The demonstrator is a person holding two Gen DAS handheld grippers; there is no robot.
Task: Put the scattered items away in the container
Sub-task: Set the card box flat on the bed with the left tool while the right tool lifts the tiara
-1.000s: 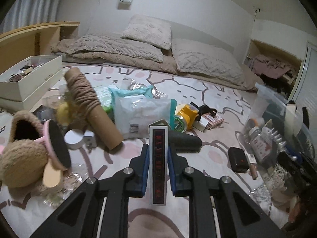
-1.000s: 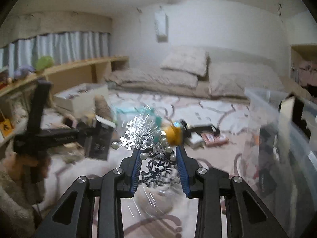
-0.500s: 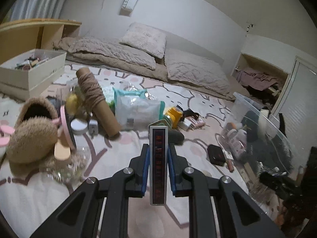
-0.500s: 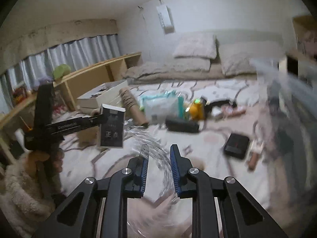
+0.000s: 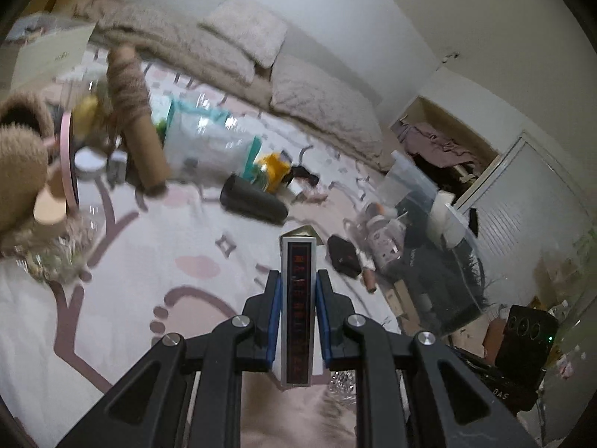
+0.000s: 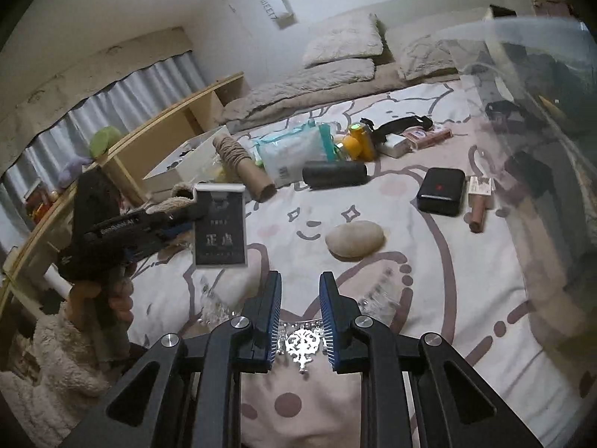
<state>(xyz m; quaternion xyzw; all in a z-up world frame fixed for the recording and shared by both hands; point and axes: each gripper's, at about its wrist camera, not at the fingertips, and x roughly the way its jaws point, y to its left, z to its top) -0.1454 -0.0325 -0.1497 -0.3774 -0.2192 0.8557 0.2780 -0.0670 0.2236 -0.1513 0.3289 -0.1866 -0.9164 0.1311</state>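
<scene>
Card box (image 5: 297,298) sits clenched in my left hand-held gripper (image 5: 297,300) above the bed (image 5: 123,298); my right hand-held gripper (image 6: 300,321) is nearly closed, nothing visibly pinched, beside the clear container (image 6: 541,171).

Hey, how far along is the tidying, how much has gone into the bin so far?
Done: the clear bin already holds several things. In hand: the left tool grips a small box; the right tool sits over a silver tiara, grip unclear. Left: plenty on the bed, including the wipes, yarn tube, black roll and black case. Midway at best.
</scene>
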